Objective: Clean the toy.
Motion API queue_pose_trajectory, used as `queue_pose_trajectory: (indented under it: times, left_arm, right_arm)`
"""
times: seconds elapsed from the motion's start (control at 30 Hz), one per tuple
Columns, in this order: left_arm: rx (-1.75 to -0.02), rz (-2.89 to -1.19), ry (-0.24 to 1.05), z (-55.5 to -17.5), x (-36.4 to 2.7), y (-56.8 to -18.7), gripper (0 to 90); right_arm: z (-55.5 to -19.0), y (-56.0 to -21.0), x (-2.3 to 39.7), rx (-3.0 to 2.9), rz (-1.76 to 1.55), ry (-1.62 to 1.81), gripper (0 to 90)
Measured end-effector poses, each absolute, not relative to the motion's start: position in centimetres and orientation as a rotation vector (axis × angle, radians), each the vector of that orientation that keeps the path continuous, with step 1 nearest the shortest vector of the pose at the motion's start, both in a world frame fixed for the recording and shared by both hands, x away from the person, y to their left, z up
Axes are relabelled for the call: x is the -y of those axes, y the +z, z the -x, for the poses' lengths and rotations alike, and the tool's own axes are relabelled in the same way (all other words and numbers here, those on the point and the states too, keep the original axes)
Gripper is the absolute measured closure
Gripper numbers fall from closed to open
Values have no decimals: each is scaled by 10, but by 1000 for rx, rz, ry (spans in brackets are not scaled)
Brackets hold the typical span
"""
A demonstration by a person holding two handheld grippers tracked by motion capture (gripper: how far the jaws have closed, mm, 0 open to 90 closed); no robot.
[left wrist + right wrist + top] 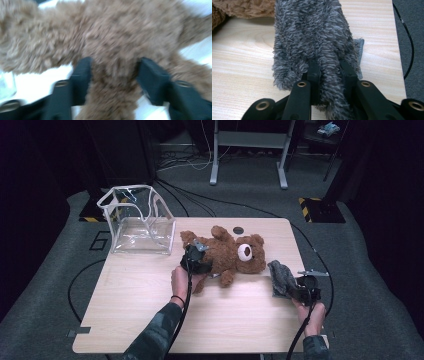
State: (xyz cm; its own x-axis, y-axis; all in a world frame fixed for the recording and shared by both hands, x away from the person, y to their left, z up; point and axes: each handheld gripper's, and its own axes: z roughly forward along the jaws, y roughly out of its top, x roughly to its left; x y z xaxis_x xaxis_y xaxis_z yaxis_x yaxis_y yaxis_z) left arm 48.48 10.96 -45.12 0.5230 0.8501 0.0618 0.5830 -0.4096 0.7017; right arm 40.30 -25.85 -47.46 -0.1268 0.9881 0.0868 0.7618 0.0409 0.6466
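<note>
while the right gripper [295, 289] pinches the grey cloth [281, 277] at the table's right edge, the left gripper [196, 254], jaws parted around the teddy bear [227, 252] mid-table, should squeeze its leg firmly.

the left gripper view is blurred throughout, so the teddy bear [112, 42] reads as soft brown fur cut off at every edge; whether the pads press the limb between the jaws cannot be told. in the high view the left gripper [196, 256] covers part of the bear's body, toward nine o'clock of its head. the right gripper [329, 75] has its jaw tips buried in the grey cloth [312, 37], whose top runs off at twelve o'clock.
</note>
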Motion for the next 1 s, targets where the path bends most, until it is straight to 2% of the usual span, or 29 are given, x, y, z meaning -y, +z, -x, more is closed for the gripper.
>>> queue_pose_trajectory:
  times: [0.07, 0.17, 0.23, 0.33, 0.43, 0.63, 0.87, 1.0]
  left_arm:
    - [-1209, -2165, 530, -486, -108, -460, 311]
    - [-1237, -2195, 520, -486, -106, -473, 322]
    - [-1222, -2214, 530, -484, -104, -480, 415]
    - [-1172, -2207, 536, -481, -105, -486, 634]
    - [-1134, -2183, 520, -480, -108, -487, 735]
    - [-1048, -2162, 454, -476, -115, -482, 778]
    - [-922, -2173, 373, -471, -118, -477, 788]
    - [-915, -2176, 329, -470, -121, -478, 787]
  right_arm:
    - [-403, -474, 258, -1942, -1762, 803, 749]
    - [-403, -474, 257, -1935, -1761, 811, 749]
    - [-403, -474, 257, -1940, -1756, 811, 749]
    - [-402, -473, 256, -1936, -1757, 814, 749]
    - [-402, -470, 256, -1936, -1736, 821, 749]
    - [-402, -459, 251, -1929, -1700, 846, 750]
    - [-406, -441, 235, -1933, -1637, 874, 750]
    - [-411, -427, 224, -1942, -1587, 893, 750]
